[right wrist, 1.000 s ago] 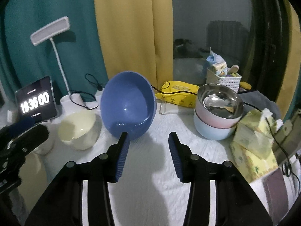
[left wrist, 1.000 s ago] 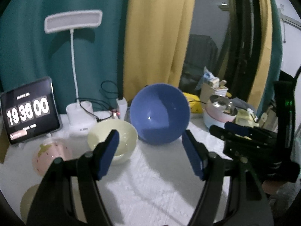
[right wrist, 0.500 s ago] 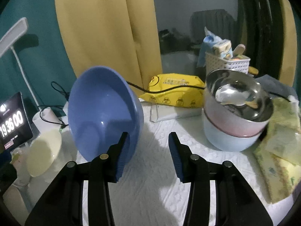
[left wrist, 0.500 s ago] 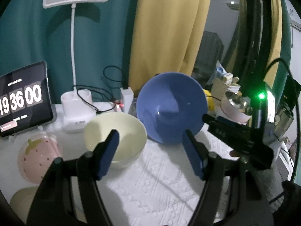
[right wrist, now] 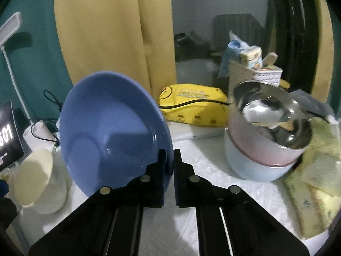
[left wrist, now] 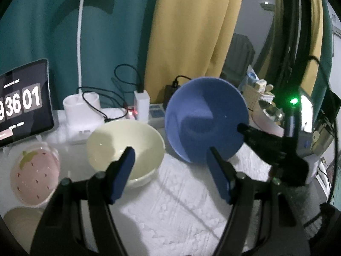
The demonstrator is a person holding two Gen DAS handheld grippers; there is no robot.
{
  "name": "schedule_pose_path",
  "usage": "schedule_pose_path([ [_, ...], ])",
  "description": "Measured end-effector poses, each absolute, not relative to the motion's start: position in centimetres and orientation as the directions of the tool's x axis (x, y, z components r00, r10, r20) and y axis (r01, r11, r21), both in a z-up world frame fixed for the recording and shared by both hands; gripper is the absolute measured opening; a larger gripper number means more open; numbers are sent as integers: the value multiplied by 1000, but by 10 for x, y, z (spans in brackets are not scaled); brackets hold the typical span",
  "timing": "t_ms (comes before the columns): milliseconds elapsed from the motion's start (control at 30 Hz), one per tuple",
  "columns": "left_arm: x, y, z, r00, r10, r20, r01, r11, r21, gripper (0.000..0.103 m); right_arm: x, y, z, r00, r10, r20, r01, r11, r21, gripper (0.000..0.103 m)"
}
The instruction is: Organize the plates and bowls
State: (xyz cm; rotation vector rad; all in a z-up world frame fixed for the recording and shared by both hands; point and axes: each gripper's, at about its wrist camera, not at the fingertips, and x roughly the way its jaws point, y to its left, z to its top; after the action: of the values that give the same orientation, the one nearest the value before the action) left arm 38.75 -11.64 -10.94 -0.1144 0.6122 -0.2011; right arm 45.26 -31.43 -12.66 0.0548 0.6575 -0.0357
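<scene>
A blue bowl point(right wrist: 110, 128) stands tilted on its edge on the white cloth, its hollow facing left. My right gripper point(right wrist: 169, 157) is shut on its right rim, one pad inside and one outside. In the left wrist view the same blue bowl point(left wrist: 204, 119) sits just beyond my open left gripper point(left wrist: 170, 155), with the right gripper point(left wrist: 243, 128) reaching in from the right. A cream bowl point(left wrist: 125, 143) rests upright to the left of the blue one, partly behind the left finger. A pink strawberry bowl point(left wrist: 34, 170) lies further left.
On the right stands a stack of a steel bowl point(right wrist: 270, 117), a pink bowl point(right wrist: 255, 145) and a pale blue bowl point(right wrist: 251, 168). Behind are a yellow pack point(right wrist: 191, 104) and a white basket point(right wrist: 255, 74). A tablet clock point(left wrist: 21, 104), a lamp base point(left wrist: 81, 111) and cables line the back left.
The right jaws have shut onto the blue bowl's rim. Both grippers have come lower and closer to the bowls; the left jaws stay as wide as before.
</scene>
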Motion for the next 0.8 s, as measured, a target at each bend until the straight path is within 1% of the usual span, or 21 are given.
schedule_pose_path([
  [167, 380, -132, -108, 799, -242, -551, 185, 970, -158, 71, 422, -335, -117, 771, 7, -637, 48, 996, 70, 5],
  [267, 379, -148, -110, 781, -255, -570, 214, 967, -139, 71, 401, -354, -117, 757, 30, -652, 50, 993, 104, 5],
  [433, 378, -176, -112, 774, -265, -575, 249, 962, -109, 71, 374, -380, -117, 746, 58, -663, 49, 989, 142, 5],
  [500, 381, -184, -116, 774, -267, -574, 257, 961, -100, 71, 369, -387, -119, 737, 77, -672, 36, 988, 152, 5],
  [633, 395, -201, -131, 732, -276, -623, 263, 958, -116, 71, 364, -403, -124, 726, 97, -681, 21, 986, 163, 6],
  [800, 403, -220, -140, 729, -263, -632, 270, 959, -87, 70, 366, -417, -134, 721, 105, -685, 38, 981, 191, 8],
])
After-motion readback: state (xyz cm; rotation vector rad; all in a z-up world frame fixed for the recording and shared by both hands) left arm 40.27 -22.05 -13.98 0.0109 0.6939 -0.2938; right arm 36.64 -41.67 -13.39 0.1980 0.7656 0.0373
